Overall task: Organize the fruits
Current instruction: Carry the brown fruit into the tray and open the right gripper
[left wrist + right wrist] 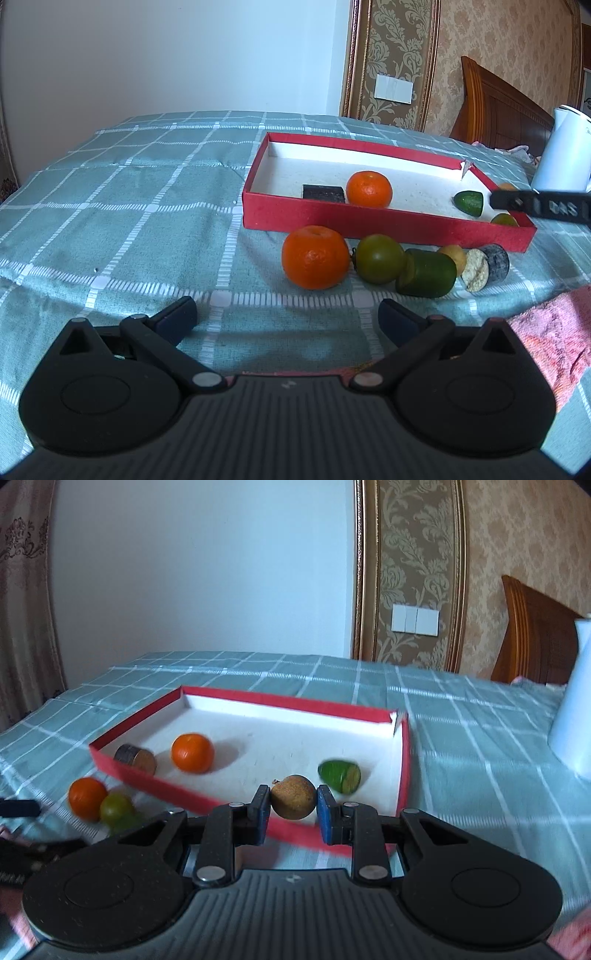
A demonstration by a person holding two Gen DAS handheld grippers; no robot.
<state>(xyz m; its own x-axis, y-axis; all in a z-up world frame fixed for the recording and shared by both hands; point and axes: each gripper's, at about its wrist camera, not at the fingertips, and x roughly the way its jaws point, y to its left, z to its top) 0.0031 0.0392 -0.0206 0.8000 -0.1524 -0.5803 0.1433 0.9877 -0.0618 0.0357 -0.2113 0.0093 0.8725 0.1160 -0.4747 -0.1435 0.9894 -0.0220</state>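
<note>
My right tongs [292,806] grip the brown fruit [293,796] just above the tray's near wall [177,794]; its floor lies ahead. Left tongs [288,319] gape, empty.

Wall ahead of me: plain white [203,572]
Wallpaper: beige damask [517,535]
Switch: white panel [415,618]
Headboard: wooden [495,107]
Bed cover: teal checked [129,203]
Curtain: my left [22,590]
</note>
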